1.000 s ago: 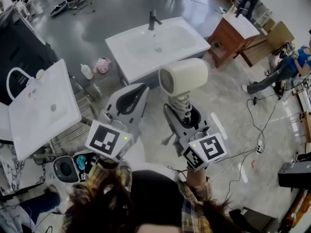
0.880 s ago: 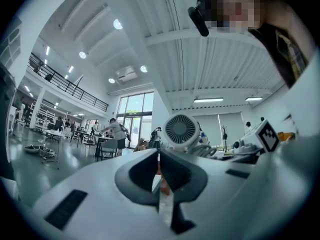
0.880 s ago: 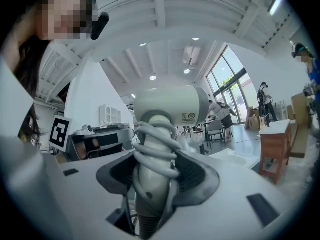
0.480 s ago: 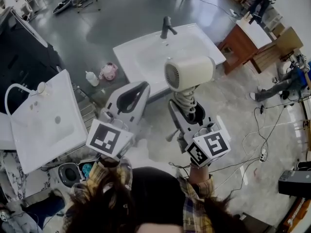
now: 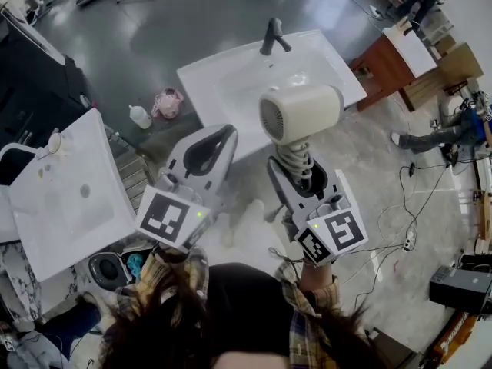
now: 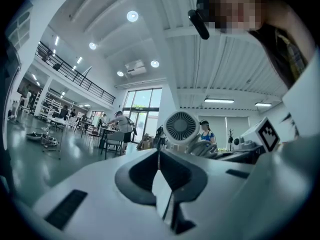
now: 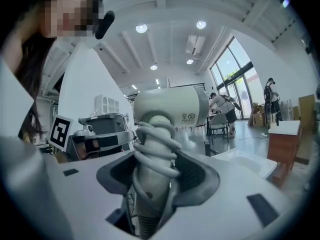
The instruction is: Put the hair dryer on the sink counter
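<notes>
A cream hair dryer (image 5: pixel 300 112) with its cord wound round the handle stands upright in my right gripper (image 5: pixel 296 169), which is shut on the handle. In the right gripper view the hair dryer's handle (image 7: pixel 152 184) fills the gap between the jaws of that right gripper (image 7: pixel 152 156), its barrel pointing right. The white sink counter (image 5: pixel 231 91) with a dark faucet (image 5: pixel 273 35) lies just ahead, and the dryer's barrel overlaps its front edge. My left gripper (image 5: pixel 225 134) hovers beside it on the left, jaws together with nothing in them. The left gripper (image 6: pixel 159 154) view shows the dryer's rear grille (image 6: pixel 181 126) to its right.
A second white basin (image 5: pixel 65 194) sits at the left. A pink item (image 5: pixel 167 102) and a white bottle (image 5: pixel 138 116) lie on the floor by the sink. At the right stand a wooden cabinet (image 5: pixel 384 64), floor cables (image 5: pixel 407 229) and a person (image 5: pixel 461 125).
Both grippers have moved forward together toward the sink counter, the right one carrying the hair dryer. The dryer's barrel now overlaps the counter's front edge.
</notes>
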Demonstrator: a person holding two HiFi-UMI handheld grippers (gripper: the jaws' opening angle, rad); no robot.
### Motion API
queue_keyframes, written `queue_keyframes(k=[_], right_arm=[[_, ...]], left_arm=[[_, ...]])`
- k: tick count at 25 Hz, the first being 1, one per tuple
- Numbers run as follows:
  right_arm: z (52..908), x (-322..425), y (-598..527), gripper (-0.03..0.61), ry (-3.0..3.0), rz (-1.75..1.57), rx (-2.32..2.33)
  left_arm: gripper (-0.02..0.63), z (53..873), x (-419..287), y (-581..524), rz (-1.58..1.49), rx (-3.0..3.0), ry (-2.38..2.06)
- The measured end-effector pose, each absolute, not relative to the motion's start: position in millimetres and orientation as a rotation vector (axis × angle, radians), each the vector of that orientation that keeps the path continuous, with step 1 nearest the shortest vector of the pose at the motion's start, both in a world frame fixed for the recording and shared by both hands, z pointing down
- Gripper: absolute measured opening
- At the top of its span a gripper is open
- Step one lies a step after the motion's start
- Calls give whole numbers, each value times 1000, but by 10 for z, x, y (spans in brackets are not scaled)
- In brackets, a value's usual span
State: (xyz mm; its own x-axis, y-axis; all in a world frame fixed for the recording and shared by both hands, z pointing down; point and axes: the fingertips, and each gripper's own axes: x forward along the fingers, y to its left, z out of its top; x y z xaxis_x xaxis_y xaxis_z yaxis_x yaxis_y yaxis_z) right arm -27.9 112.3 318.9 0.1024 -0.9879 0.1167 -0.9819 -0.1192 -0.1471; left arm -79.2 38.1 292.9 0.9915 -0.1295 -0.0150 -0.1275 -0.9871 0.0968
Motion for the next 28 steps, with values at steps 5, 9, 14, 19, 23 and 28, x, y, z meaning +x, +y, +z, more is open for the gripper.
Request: queue_keyframes(k=[5,9,14,19,23,28], right_arm=[[3258,-7,870,225,2107,-320,-2275],[3237,290,527,225,2175,-329,-2202],[3146,658,39,225,2309,-367,-2072],[3071,984,-336,225,2414,-375,-1946],[3024,1202,-544,225,2483,-375,-1875],[3015,1434,-713,225,2590,-367,-1758]], left_arm=[[18,3075,-617,152,9,3013,-269],[18,3047,-431,-195,-9,3000,-396],[18,2870,-91,-611,-34,2983,-564],[18,2716,244,-872,-41,2981,-702],[18,2641,468,-1034,-48,2967,-792],[18,2658,640,-1124,-47,2934,-944]])
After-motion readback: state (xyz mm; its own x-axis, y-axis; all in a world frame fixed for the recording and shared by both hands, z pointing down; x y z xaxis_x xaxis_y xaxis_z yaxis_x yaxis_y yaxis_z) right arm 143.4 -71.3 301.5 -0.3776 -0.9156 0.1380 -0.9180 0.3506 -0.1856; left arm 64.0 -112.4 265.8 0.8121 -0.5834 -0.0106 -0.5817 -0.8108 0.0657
